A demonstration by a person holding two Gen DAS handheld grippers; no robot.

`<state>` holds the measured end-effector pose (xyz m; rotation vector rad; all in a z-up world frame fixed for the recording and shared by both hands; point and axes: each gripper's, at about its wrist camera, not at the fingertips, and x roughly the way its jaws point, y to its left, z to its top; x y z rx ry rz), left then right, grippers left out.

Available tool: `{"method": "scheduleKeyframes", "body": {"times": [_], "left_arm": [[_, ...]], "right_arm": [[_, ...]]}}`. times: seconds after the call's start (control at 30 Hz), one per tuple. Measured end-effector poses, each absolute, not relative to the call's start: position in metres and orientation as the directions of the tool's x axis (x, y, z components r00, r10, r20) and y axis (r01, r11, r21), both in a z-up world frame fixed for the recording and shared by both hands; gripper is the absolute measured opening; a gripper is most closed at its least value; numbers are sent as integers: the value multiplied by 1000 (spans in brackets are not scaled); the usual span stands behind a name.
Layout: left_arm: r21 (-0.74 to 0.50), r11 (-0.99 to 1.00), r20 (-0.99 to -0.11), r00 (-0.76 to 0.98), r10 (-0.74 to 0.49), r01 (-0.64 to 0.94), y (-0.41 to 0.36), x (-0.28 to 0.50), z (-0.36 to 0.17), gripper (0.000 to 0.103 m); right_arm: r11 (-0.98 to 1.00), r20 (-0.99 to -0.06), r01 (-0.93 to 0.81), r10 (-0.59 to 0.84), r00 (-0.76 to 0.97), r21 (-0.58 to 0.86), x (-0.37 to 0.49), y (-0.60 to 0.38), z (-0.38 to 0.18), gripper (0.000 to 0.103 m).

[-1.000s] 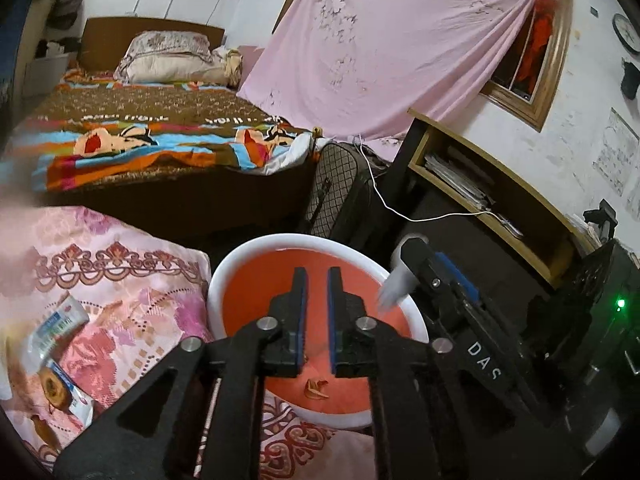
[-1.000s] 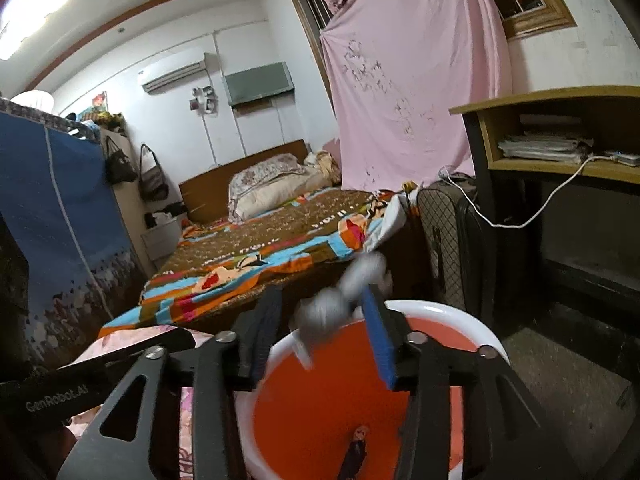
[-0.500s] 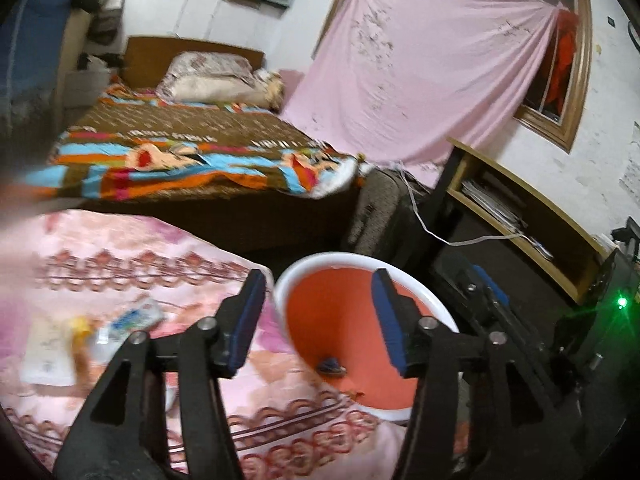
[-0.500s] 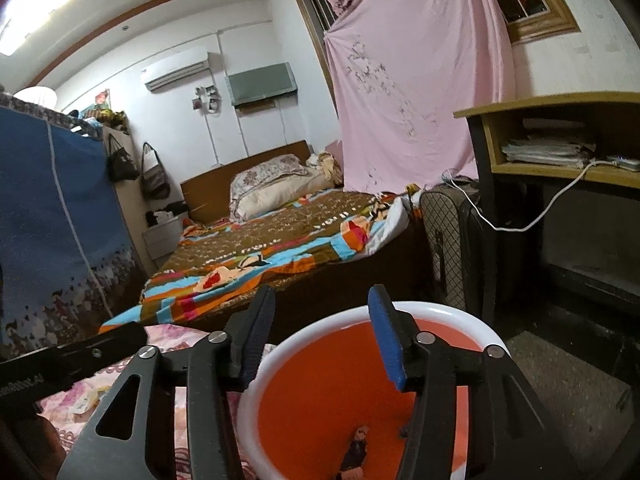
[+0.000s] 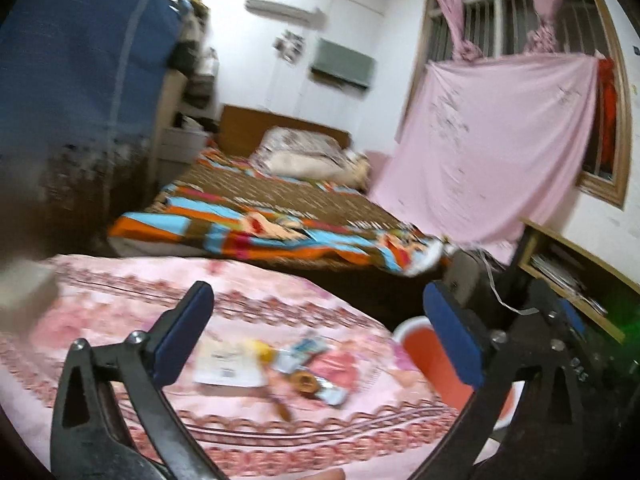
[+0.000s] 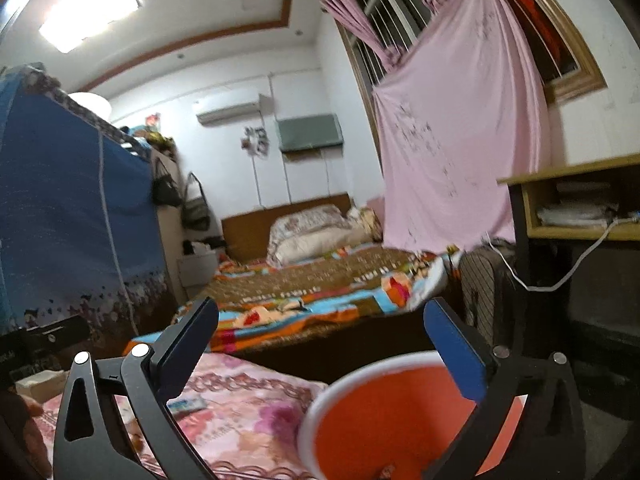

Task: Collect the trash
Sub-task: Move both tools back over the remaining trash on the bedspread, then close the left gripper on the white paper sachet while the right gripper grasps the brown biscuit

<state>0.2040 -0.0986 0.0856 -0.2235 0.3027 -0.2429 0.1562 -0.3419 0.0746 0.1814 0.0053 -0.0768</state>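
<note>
An orange bucket with a white rim [image 6: 360,368] stands beside the pink floral tablecloth [image 6: 240,420]; it also shows in the left wrist view [image 5: 416,344]. Several bits of trash lie on the cloth: a white paper [image 5: 228,364], a yellow scrap [image 5: 262,350], a blue-white wrapper [image 5: 308,346] and a snack packet [image 5: 320,386]. My left gripper [image 5: 320,328] is open and empty above the trash. My right gripper [image 6: 320,344] is open and empty over the bucket's near rim. A small scrap [image 6: 386,470] lies in the bucket.
A bed with a striped blanket [image 5: 280,224] lies beyond the table. A pink sheet [image 5: 492,152] hangs over the window. A wooden desk [image 6: 568,208] with papers and a white cable stands right. A blue fabric wardrobe [image 6: 60,220] stands left. A beige box [image 5: 24,292] sits at the cloth's left.
My right gripper let a pale scrap drop into the bucket and opened wider. My left gripper opened wide and swung left from the bucket toward the trash on the cloth.
</note>
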Motion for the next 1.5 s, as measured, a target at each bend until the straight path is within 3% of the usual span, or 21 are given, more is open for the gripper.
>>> {"method": "scheduleKeyframes", "body": {"times": [0.5, 0.8, 1.27, 1.5], "left_arm": [[-198, 980, -168, 984, -57, 23, -21, 158, 77, 92], [-141, 990, -160, 987, -20, -2, -10, 153, 72, 92], [-140, 989, -468, 876, -114, 54, -17, 209, 42, 90], [-169, 979, -588, 787, -189, 109, -26, 234, 25, 80]], "right_arm": [[990, 97, -135, 138, 986, -46, 140, -263, 77, 103], [965, 19, -178, 185, 983, -190, 150, -228, 67, 103], [975, -286, -218, 195, 938, -52, 203, -244, 51, 103], [969, -427, -245, 216, 878, -13, 224, -243, 41, 103]]}}
